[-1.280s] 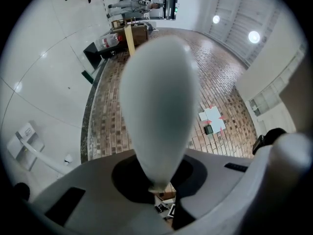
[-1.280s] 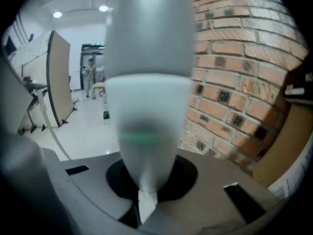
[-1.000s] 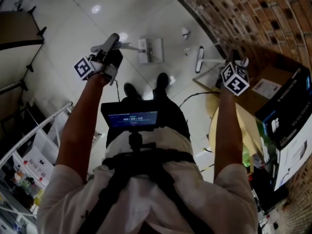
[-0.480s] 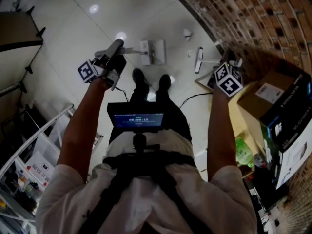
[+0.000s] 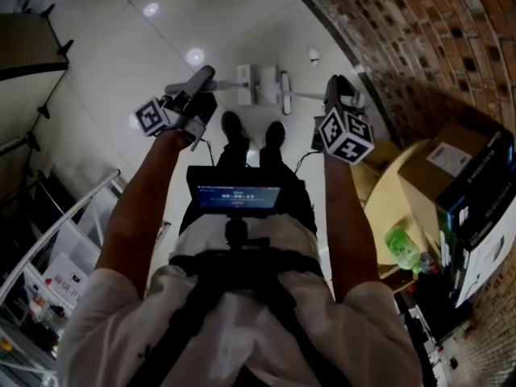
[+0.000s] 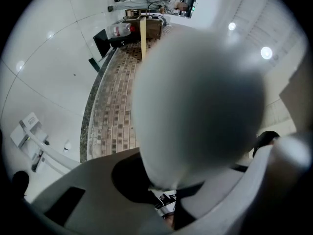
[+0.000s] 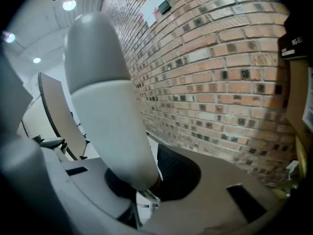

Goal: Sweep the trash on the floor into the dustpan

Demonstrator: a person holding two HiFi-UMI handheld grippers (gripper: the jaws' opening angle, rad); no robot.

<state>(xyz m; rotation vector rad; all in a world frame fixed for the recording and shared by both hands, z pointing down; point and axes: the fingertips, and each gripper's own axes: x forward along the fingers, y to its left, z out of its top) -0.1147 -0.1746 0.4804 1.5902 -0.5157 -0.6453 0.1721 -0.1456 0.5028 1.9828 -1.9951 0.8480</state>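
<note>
- Two grippers are in my head view, one in each of the person's hands, and both are clamped on tool handles.
- My left gripper (image 5: 192, 99) has its jaws nearly together on the pale grey dustpan handle (image 6: 195, 106). That handle fills most of the left gripper view and sits right between the jaws.
- From there a thin rod runs across to the white dustpan (image 5: 260, 83), which rests on the pale tiled floor (image 5: 121, 55) just beyond the person's dark shoes (image 5: 234, 127).
- My right gripper (image 5: 339, 95) is likewise closed tight on the broom handle (image 7: 107, 116), grey at the top and white lower down. In the right gripper view it stands between the jaws.
- I see the broom head (image 5: 285, 93) as a narrow strip just beside the dustpan's right edge. I cannot tell whether the two touch.
- One small white piece of trash (image 5: 314, 55) lies on the floor near the foot of the curved brick wall (image 5: 403, 39), apart from both the broom head and the dustpan.
- A small screen (image 5: 234, 196) is mounted at the person's chest.
- To the right I can make out a cardboard box (image 5: 451, 156), a dark printed box (image 5: 484, 192) and a green bottle (image 5: 401, 244), all well away from the sweeping spot.
</note>
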